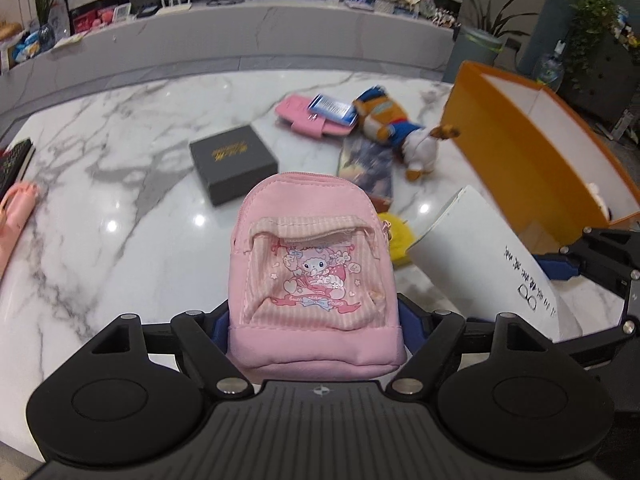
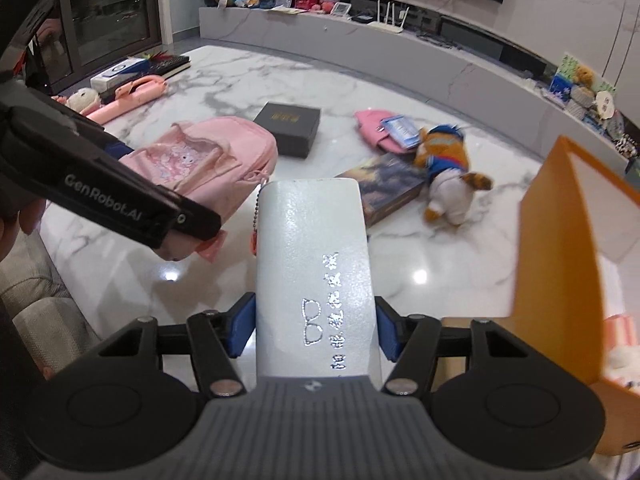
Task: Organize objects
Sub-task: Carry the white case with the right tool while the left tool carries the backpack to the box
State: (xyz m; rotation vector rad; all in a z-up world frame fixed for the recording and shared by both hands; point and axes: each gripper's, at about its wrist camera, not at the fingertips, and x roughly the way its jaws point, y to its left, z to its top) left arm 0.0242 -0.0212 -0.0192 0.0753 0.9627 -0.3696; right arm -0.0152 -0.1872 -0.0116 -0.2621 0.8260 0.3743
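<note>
- Marble tabletop [image 1: 120, 168] carries the clutter: a black box [image 1: 234, 162], a pink wallet [image 1: 308, 118] under a blue card, a plush toy [image 1: 396, 124], a book [image 1: 366, 166], and an orange box [image 1: 516, 140] open at the right edge.
- Left gripper [image 1: 314, 320] has the pink mini backpack [image 1: 314, 264] between its blue pads by the base, pads pressing both sides; the bag stands clear of the marble.
- Right gripper [image 2: 316, 330] grips a white case [image 2: 314, 264] across its width, also lifted; a bead chain and pink charm hang beside it from the backpack.
- Step in hand, as I judge it: carrying both items to the orange box, just right of the case.
- To do it well: keep both grips firm, since the backpack is soft and may sag or slip if squeezed only at the base.
- Bring the case in first, as it is nearer the box; clear the orange wall before lowering.
- Keep the two grippers apart so the chain does not snag on the case.
- Lower each item inside before letting go; a striped thing already lies in the box, so aim for bare floor.
</note>
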